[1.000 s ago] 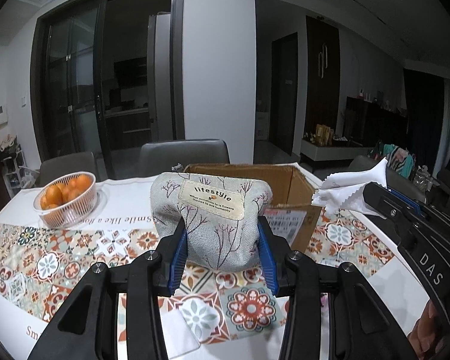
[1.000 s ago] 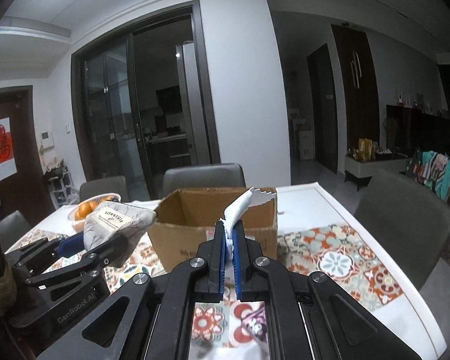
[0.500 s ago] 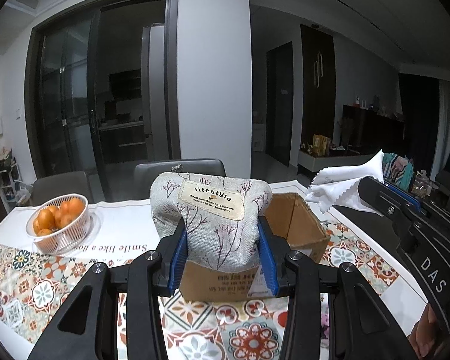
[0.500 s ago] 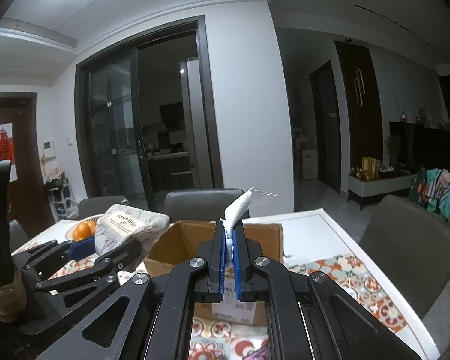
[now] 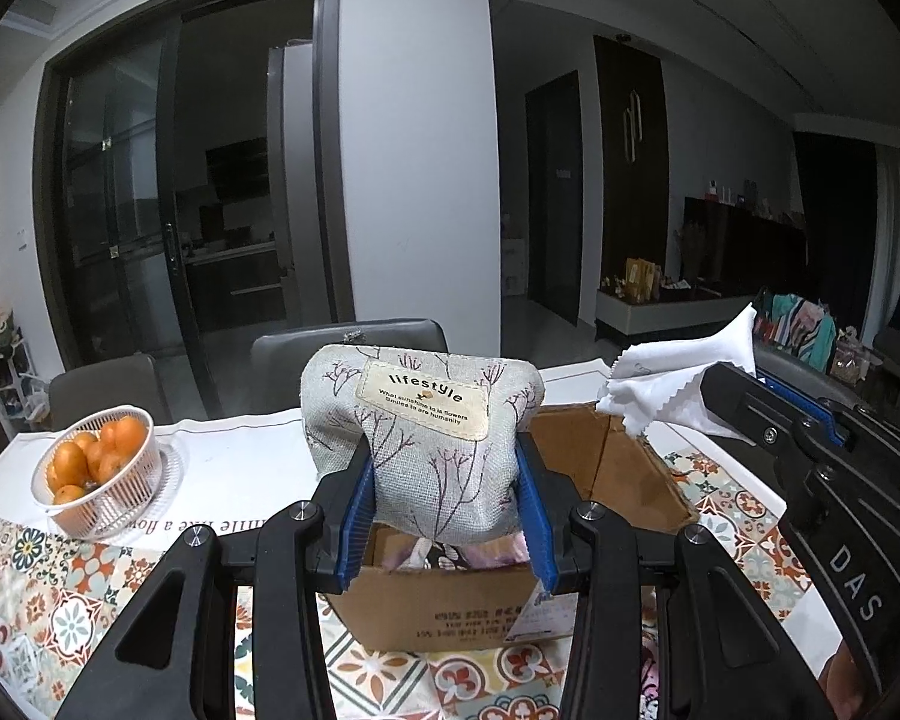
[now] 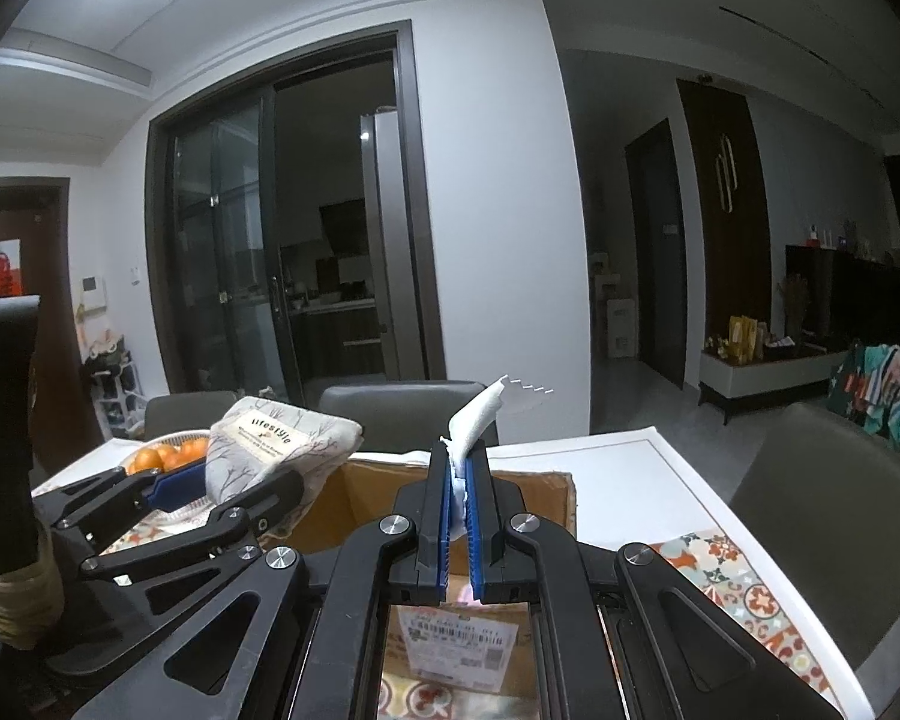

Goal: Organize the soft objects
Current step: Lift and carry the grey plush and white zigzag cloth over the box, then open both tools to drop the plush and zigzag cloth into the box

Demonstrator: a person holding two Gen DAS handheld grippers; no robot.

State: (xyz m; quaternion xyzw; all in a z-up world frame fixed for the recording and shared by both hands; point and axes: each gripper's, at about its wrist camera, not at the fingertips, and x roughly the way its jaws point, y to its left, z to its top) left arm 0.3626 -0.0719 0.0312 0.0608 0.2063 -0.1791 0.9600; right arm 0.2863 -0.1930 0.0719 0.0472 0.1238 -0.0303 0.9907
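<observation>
Both grippers have carried forward over the cardboard box (image 5: 606, 480): the left gripper (image 5: 444, 516) pinching the fabric pouch (image 5: 432, 438) at frame centre, the right gripper (image 6: 461, 516) pressed together on the white cloth (image 6: 477, 420), so both look ready to drop in.

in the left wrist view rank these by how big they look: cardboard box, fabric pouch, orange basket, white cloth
1. Cardboard box, widest though partly hidden.
2. Fabric pouch, held close to the camera, so it may look larger than it is.
3. White cloth and orange basket look about alike; I would not rank them.
</observation>
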